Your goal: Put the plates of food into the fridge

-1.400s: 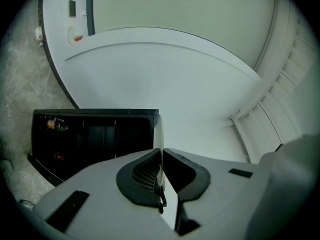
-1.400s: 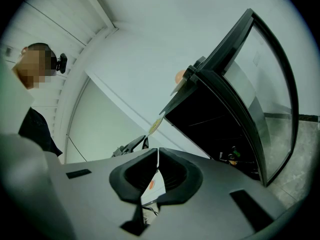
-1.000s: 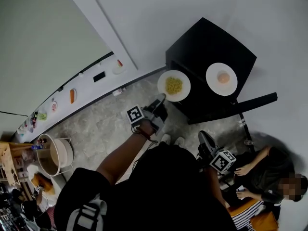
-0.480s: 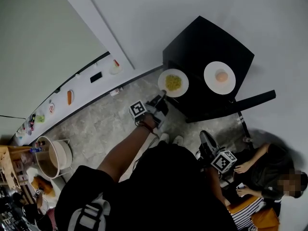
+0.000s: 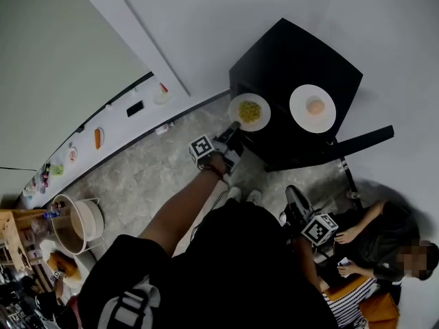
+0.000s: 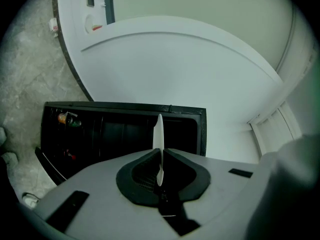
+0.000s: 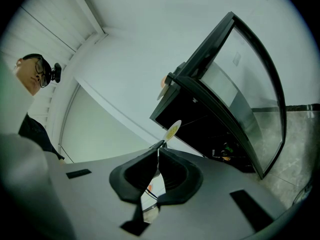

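A white plate of yellow food [image 5: 249,112] hangs in front of the black fridge [image 5: 291,50], level with its top front edge. My left gripper [image 5: 234,127] is shut on the plate's near rim. In the left gripper view the plate [image 6: 158,134] stands edge-on between the jaws, with the open fridge [image 6: 100,129] behind it. A second white plate with orange food [image 5: 313,108] rests on the fridge top. My right gripper [image 5: 293,199] hangs low by my body, shut and holding nothing. The right gripper view shows its jaws [image 7: 159,146] meeting at the tips and the yellow plate [image 7: 173,130] beyond them.
The fridge's glass door [image 5: 346,147] stands swung open to the right, between me and a person seated on the floor [image 5: 381,242]. A white ledge with small items [image 5: 103,136] runs along the left. A round bin [image 5: 79,221] sits at the lower left.
My left gripper has carried the yellow-food plate a little up and to the right, closer to the fridge. The right gripper has stayed where it was.
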Demonstrator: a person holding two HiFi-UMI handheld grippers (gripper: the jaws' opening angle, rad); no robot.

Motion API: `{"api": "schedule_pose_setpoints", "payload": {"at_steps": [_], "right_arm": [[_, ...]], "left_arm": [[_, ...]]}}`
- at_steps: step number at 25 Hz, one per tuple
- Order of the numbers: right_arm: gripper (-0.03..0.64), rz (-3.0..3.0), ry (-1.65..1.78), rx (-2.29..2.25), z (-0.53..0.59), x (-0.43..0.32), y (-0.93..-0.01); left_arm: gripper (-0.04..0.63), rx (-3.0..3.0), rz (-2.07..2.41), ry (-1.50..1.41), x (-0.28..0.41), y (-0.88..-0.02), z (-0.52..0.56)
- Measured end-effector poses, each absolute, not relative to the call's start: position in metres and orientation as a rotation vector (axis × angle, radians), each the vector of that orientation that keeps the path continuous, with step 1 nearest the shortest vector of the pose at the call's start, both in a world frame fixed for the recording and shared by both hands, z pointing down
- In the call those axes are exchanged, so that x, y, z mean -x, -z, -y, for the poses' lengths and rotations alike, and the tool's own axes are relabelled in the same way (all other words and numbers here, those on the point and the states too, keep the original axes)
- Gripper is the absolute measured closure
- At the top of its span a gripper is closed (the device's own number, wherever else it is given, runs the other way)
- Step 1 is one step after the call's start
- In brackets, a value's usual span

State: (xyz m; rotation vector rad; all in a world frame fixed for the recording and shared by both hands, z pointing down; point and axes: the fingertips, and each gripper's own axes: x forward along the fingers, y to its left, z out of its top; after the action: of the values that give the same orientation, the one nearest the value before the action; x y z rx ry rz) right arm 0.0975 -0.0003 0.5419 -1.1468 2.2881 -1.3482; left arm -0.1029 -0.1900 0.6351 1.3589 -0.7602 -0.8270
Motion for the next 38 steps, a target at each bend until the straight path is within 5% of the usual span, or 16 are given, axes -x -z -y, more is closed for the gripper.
{"api": "schedule_pose_setpoints", "payload": {"at_steps": [38], "right_arm": [[0.589,-2.208,1.366,1.236,-0.002,-0.116,-0.549]], "left_arm": [[0.561,-1.274,0.793,0.779,0.061,-0.664,0.264]]}}
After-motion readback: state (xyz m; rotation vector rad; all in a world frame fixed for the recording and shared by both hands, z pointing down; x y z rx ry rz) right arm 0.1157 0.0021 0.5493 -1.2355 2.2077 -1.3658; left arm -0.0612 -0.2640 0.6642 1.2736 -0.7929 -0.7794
